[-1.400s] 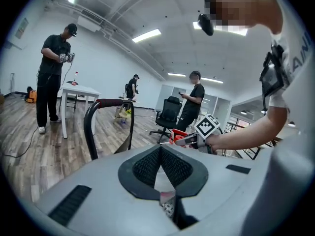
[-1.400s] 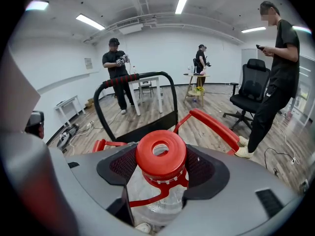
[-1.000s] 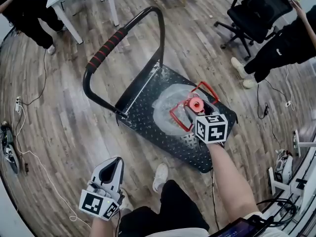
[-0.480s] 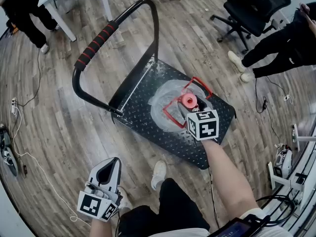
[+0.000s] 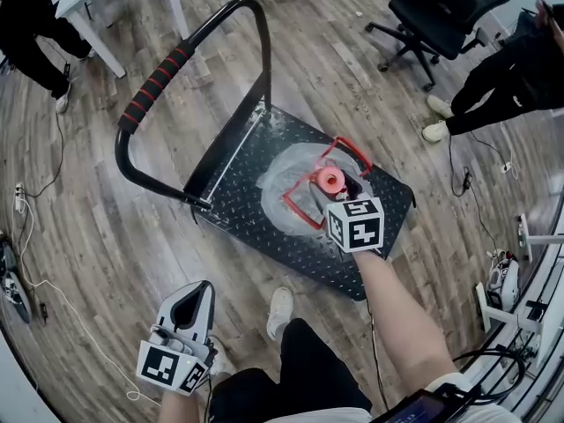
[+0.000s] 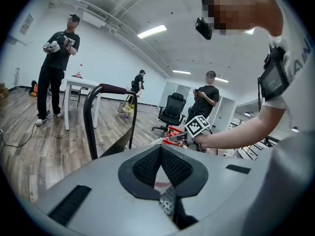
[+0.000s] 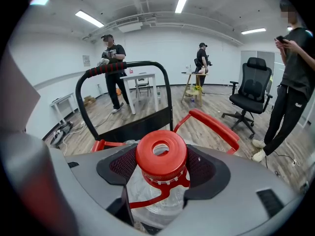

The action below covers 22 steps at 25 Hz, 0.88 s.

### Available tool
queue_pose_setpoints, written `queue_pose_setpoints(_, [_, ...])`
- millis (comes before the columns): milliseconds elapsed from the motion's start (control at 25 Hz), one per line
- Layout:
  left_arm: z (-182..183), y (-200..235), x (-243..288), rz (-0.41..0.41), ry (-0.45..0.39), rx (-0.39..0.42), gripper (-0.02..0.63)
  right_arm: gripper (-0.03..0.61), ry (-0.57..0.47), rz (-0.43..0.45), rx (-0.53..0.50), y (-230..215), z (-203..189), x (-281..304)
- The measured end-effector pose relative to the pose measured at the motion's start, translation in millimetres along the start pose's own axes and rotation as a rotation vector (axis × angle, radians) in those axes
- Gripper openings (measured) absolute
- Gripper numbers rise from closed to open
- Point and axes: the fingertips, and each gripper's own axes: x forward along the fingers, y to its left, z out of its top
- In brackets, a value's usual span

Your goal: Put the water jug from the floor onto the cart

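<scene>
The water jug (image 5: 286, 181) stands upright on the cart (image 5: 251, 232), about the middle of its black tread-plate deck and a little nearer the edge opposite the push handle (image 5: 154, 85) than the handle edge. No part of it sits on the floor (image 5: 97, 245).

The right tongs (image 7: 161, 163) are clenched on the jug's neck, one mesh pad on each side just under the red cap (image 5: 331, 180). The jug's red carrying handle (image 5: 354, 154) sticks out beyond them towards the deck's far edge. The left tongs (image 5: 204, 291) hang low beside the person's leg, well apart from the cart. Their tips are pressed together with nothing between them.

The task looks to be at its last step: the jug seems to be set down, with only the letting go left. From above I cannot tell for sure that its base bears fully on the deck.

The next move calls for easing the right tongs apart until both pads clear the cap. They should then draw straight up or back without catching the cap's rim or the red handle, so the jug is not tipped or dragged towards an edge.
</scene>
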Motion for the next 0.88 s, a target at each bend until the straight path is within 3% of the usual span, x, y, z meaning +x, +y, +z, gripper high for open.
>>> queue_pose_setpoints(520, [-5,-4,3,-0.015,0.023,0.009,-0.002,0.308,-0.003,-0.013,0.032,-12,-5,2])
queue_pose_setpoints(880, [-8,2,-1,-0.023,0.018,0.015,-0.002,0.310,-0.062,-0.030,-0.019,-6,11,-10])
